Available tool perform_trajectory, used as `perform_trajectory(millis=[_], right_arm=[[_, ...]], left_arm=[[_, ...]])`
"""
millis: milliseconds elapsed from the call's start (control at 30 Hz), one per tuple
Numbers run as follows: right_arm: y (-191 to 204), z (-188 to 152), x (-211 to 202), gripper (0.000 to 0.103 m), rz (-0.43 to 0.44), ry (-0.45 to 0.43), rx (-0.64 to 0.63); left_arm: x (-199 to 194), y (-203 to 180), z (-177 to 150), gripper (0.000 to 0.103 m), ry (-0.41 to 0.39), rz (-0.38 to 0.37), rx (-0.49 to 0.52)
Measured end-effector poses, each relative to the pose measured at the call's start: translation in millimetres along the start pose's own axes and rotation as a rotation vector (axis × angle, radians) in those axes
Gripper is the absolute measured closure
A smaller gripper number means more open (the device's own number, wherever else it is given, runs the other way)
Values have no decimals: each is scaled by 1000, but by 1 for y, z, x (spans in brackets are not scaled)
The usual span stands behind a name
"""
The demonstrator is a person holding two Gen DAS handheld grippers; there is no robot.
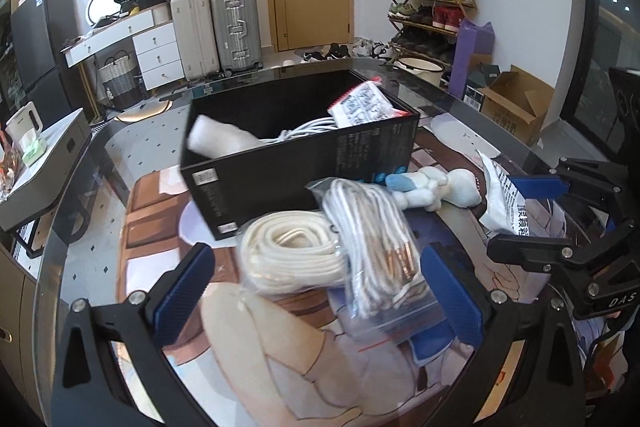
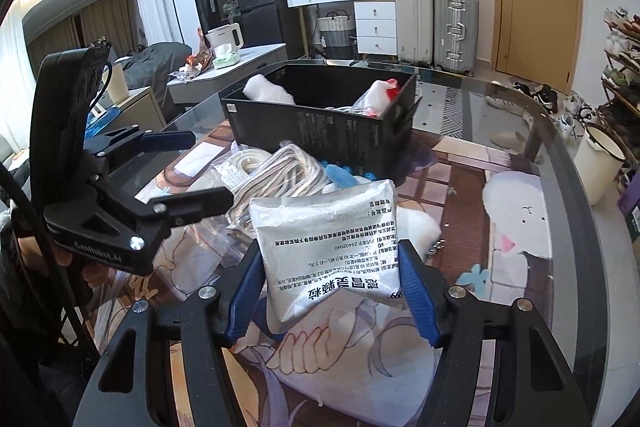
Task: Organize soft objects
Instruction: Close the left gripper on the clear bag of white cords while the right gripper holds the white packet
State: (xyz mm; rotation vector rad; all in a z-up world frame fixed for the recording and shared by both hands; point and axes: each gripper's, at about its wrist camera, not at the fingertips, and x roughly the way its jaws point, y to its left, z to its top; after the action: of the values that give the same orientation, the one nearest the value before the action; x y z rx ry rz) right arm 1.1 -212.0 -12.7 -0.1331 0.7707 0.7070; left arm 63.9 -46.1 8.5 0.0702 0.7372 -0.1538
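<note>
My right gripper point(image 2: 334, 283) is shut on a silver-white printed packet point(image 2: 332, 235) and holds it above the table. My left gripper point(image 1: 316, 291) stands wide open over the table. A cream rope coil point(image 1: 288, 247) and a clear zip bag of white cords point(image 1: 372, 247) lie between its blue pads, untouched. A white and blue plush toy point(image 1: 432, 187) lies behind the bag, against the black box point(image 1: 280, 171). The box holds a white roll point(image 1: 216, 139), cables and a red-edged packet point(image 1: 368, 103).
The glass table point(image 2: 532, 155) has a printed mat under its top. A grey side stand point(image 1: 48, 163) with a kettle and wipes stands to the left. Suitcases, drawers, a shoe rack and a cardboard box stand on the floor beyond the table.
</note>
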Motion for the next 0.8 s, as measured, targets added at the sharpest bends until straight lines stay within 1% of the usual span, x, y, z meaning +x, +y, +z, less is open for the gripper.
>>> perform_trajectory(millis=[267, 533, 633, 667, 733, 800], right_arm=[[-14, -1, -4, 38, -17, -11, 31], [-21, -2, -5, 38, -8, -21, 50], [-23, -2, -4, 38, -7, -20, 51], [-23, -2, -4, 38, -6, -19, 53], [-23, -3, -3, 38, -5, -20, 55], [-23, -3, -3, 37, -4, -19, 55]], left_arm=[[13, -20, 6, 0, 17, 18, 71], [36, -36, 9, 0, 83, 59, 128], [42, -35, 9, 3, 109, 42, 128], [42, -35, 9, 7, 112, 32, 126], [42, -33, 8, 10, 118, 18, 121], [43, -32, 7, 16, 120, 1, 123]])
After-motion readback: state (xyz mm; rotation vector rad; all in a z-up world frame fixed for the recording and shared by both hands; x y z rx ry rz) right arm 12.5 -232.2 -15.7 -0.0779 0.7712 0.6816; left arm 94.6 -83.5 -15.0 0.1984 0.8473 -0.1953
